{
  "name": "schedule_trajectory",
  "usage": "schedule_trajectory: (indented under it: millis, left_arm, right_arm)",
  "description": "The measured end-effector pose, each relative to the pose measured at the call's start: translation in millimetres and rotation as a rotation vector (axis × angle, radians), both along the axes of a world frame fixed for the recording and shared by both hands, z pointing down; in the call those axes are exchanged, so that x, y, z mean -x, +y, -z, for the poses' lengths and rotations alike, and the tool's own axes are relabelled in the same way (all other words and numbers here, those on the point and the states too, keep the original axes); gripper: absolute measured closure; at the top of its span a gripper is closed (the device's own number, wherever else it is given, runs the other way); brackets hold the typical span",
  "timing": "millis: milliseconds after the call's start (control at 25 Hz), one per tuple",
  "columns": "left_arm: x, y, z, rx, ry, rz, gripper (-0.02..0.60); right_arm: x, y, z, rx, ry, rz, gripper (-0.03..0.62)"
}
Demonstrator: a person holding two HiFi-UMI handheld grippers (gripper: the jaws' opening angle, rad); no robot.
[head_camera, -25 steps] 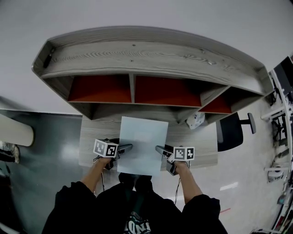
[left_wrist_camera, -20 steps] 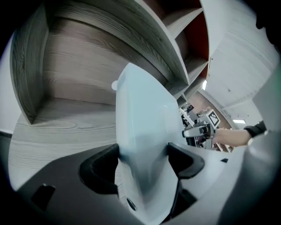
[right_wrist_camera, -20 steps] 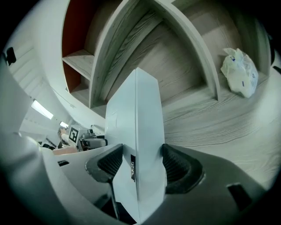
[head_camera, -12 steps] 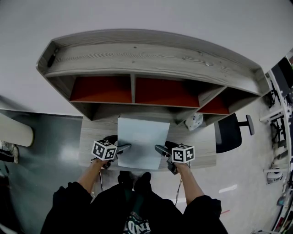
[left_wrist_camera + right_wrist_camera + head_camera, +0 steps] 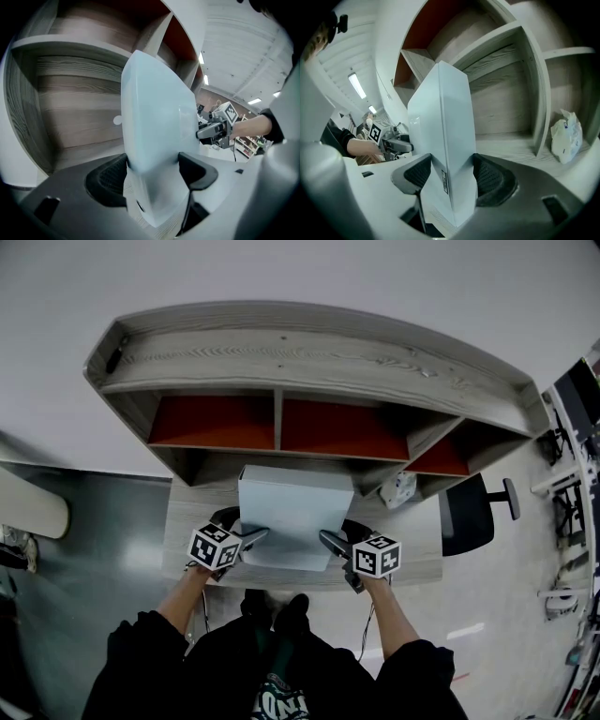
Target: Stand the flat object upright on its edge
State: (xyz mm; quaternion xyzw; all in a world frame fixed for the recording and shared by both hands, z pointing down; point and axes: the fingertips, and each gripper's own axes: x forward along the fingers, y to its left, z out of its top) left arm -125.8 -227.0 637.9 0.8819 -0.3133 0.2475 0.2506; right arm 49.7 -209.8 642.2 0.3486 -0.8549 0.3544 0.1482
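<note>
A flat pale-blue box (image 5: 289, 512) is held tilted up over the wooden desk (image 5: 183, 521), its far edge raised toward the shelf. My left gripper (image 5: 255, 537) is shut on the box's left side, and my right gripper (image 5: 330, 542) is shut on its right side. In the left gripper view the box (image 5: 157, 140) fills the space between both pads, with the other gripper (image 5: 213, 131) beyond it. In the right gripper view the box (image 5: 445, 140) stands nearly edge-on between the pads (image 5: 490, 180), a small label on its side.
A wooden shelf unit (image 5: 309, 362) with red-backed compartments (image 5: 211, 421) rises behind the desk. A crumpled white bag (image 5: 400, 488) lies at the desk's right under the shelf, also in the right gripper view as a bag (image 5: 566, 136). A black chair (image 5: 472, 507) stands to the right.
The box's near edge has lifted from beyond the desk's front edge and the box has tipped steeper toward upright. Both grippers moved forward with it.
</note>
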Motion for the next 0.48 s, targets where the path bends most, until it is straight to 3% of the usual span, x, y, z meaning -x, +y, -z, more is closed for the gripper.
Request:
schedule_trajectory:
  millis: [480]
  left_arm:
    - [1.6, 3.3, 5.6, -0.140, -0.123, -0.051, 0.241]
  right_arm:
    - [0.4, -2.3, 9.1, -0.160, 0.187, 0.089, 0.330]
